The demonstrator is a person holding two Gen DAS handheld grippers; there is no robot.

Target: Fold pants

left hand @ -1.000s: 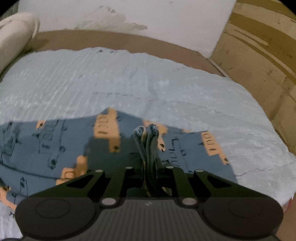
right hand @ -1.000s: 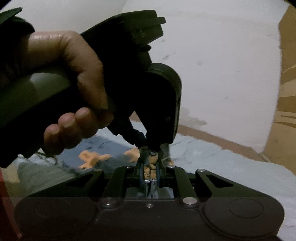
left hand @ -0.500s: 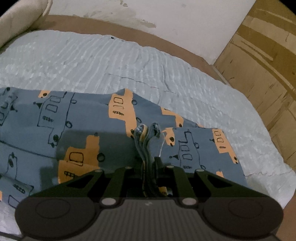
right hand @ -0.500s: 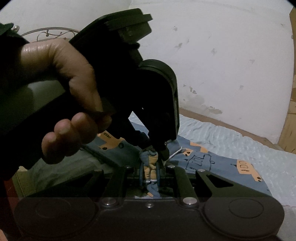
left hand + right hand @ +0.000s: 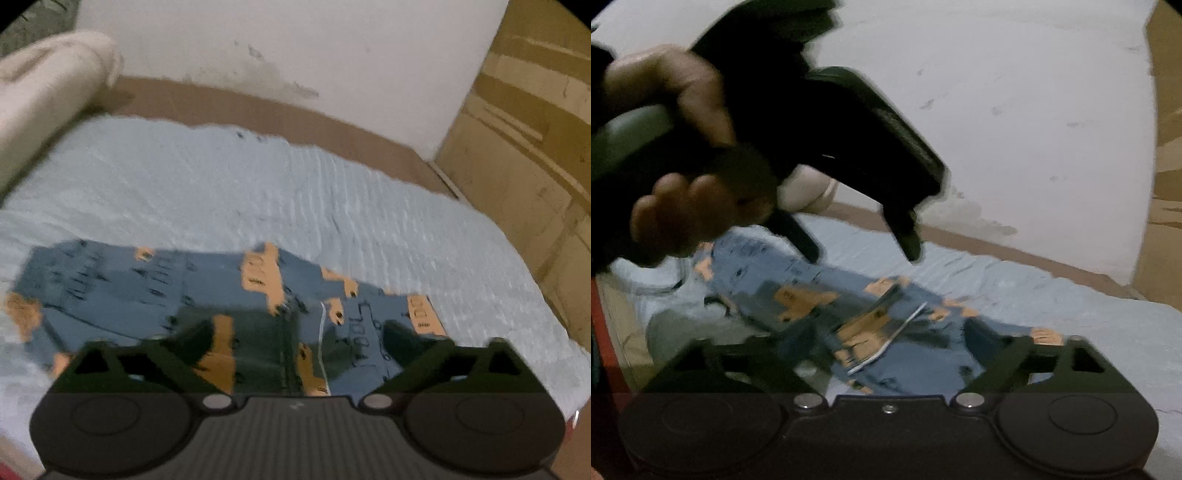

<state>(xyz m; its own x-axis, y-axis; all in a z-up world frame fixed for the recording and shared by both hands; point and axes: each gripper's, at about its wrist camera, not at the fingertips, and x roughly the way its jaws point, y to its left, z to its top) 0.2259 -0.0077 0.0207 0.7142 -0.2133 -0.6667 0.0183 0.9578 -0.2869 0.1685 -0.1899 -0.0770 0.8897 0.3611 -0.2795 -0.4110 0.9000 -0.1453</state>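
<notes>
The pants [image 5: 177, 291] are blue with orange truck prints and lie folded on the light blue bed cover [image 5: 229, 192]. They also show in the right wrist view [image 5: 798, 291]. My left gripper [image 5: 295, 332] is open and empty just above the pants' waist end. My right gripper [image 5: 890, 339] is open and empty over the same end, where a white drawstring [image 5: 890, 343] lies. The left gripper's body and the hand holding it [image 5: 676, 206] fill the upper left of the right wrist view, its open fingers [image 5: 908, 240] above the pants.
A rolled beige blanket [image 5: 44, 92] lies at the far left of the bed. A white wall [image 5: 295, 55] stands behind, with a brown strip [image 5: 258, 107] along the bed's far edge. A wooden cabinet [image 5: 524, 140] stands at the right.
Both grippers were shut on the pants' waist edge and have opened. The fabric has dropped onto the bed, and both grippers have lifted slightly away.
</notes>
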